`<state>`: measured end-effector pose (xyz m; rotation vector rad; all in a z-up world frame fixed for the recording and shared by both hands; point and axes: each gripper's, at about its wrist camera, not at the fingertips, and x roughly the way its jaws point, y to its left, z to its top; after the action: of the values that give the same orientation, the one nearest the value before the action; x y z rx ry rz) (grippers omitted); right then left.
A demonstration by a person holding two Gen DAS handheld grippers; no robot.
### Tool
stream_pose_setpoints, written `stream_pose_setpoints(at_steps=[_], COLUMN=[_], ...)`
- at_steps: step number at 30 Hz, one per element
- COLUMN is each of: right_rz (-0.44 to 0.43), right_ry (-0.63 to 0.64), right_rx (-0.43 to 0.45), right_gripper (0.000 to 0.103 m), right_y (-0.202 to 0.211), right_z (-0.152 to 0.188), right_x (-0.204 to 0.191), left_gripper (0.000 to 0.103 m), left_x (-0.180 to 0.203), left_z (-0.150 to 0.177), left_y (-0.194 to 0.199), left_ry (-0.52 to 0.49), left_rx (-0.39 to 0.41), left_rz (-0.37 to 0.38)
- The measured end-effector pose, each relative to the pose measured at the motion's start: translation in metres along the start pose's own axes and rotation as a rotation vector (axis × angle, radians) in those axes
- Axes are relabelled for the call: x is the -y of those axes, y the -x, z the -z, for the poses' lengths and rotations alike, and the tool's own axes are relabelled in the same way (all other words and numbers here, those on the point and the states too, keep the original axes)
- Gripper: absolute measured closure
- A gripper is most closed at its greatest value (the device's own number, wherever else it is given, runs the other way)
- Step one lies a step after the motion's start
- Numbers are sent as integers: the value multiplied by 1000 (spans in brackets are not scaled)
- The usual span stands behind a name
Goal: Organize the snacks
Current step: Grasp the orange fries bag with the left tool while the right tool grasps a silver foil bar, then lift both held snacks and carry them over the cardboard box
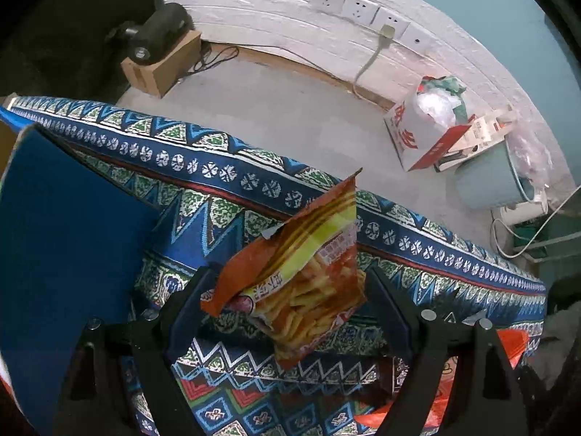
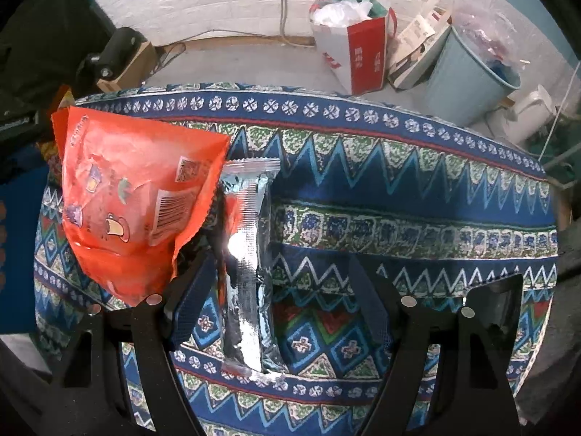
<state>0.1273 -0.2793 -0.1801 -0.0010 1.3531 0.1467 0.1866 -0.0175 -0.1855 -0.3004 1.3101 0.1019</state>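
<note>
Both grippers spread wide over the patterned cloth (image 2: 399, 189), the left gripper (image 1: 290, 290) straddles a fries bag (image 1: 308, 283) and the right gripper (image 2: 279, 283) a silver packet (image 2: 247, 254) beside an orange bag (image 2: 134, 196), apparently poised to grasp them for sorting.

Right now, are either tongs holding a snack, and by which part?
Neither. The left tongs stand open around the fries packet; the right tongs stand open over the silver packet. No pad presses on either.
</note>
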Motion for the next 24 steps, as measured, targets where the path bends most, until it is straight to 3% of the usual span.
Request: stream_pose_setpoints(at_steps=[3,8,15,21,24], right_rz=[-1,-6,17,95,94], right_ry=[-1,1,25,82,79], right_rx=[5,11,-1,2,-1], right_gripper=[27,28,41,71,72], right_y=[-4,-11,-21,-22,-22], right_z=[-1,-4,-3,1,5], right_x=[-3,-11,-20,-26,-25], left_gripper=[40,55,60,61,61], left_x=[3,2,4,9,9], left_z=[2,7,18,29,37], left_y=[1,4,13,24,29], left_ry=[-43,-98,-196,-278,-307], left_rx=[4,-5,-2,13,12], left_rz=[29,44,19,2,-6])
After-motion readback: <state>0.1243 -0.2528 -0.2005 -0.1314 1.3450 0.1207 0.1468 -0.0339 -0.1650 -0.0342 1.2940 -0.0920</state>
